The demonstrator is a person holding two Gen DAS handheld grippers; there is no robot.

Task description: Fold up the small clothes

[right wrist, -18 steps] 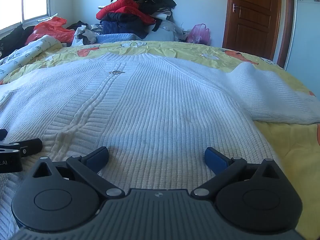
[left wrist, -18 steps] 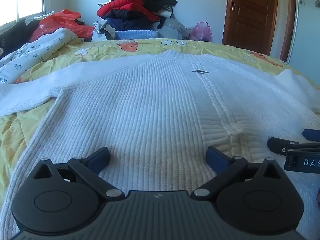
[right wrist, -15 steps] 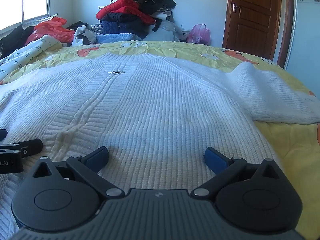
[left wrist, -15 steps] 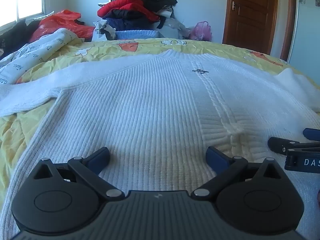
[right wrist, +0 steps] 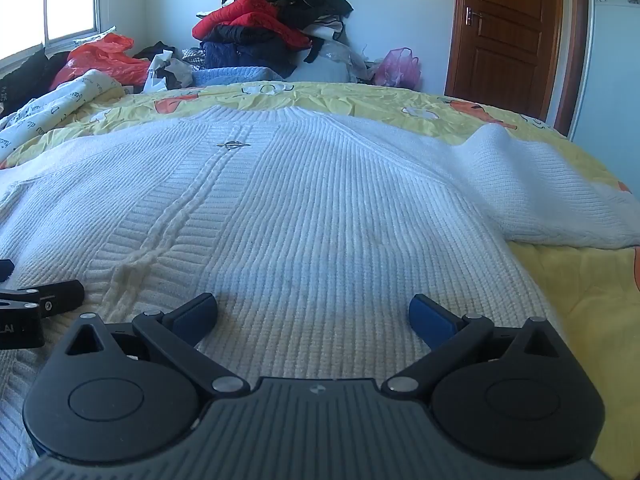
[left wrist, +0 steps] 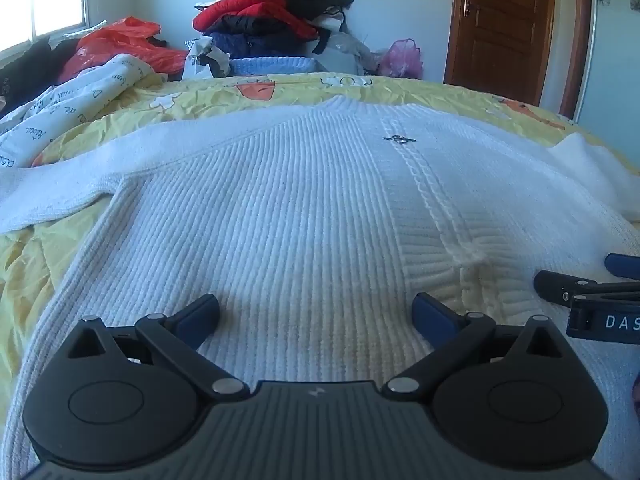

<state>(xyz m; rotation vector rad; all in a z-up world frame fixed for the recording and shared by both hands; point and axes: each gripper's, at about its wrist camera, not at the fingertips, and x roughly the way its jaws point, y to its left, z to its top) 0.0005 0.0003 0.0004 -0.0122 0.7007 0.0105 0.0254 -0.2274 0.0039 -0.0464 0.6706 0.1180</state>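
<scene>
A white ribbed knit sweater point(left wrist: 300, 208) lies flat on a yellow bedspread, neck away from me, a cable stripe and a small metal pin point(left wrist: 398, 139) down its middle. It also shows in the right wrist view point(right wrist: 320, 216). My left gripper point(left wrist: 316, 314) is open and empty, low over the sweater's hem on the left half. My right gripper point(right wrist: 314, 314) is open and empty over the hem on the right half. The right gripper shows at the edge of the left wrist view point(left wrist: 580, 288). One sleeve point(right wrist: 540, 196) lies folded at the right.
The yellow bedspread point(right wrist: 580, 280) shows bare beside the sweater. A pile of red and dark clothes point(left wrist: 272, 20) stands against the far wall, with an orange bag point(left wrist: 120, 46) and a printed white cloth point(left wrist: 68, 108) at left. A brown door point(left wrist: 504, 24) is far right.
</scene>
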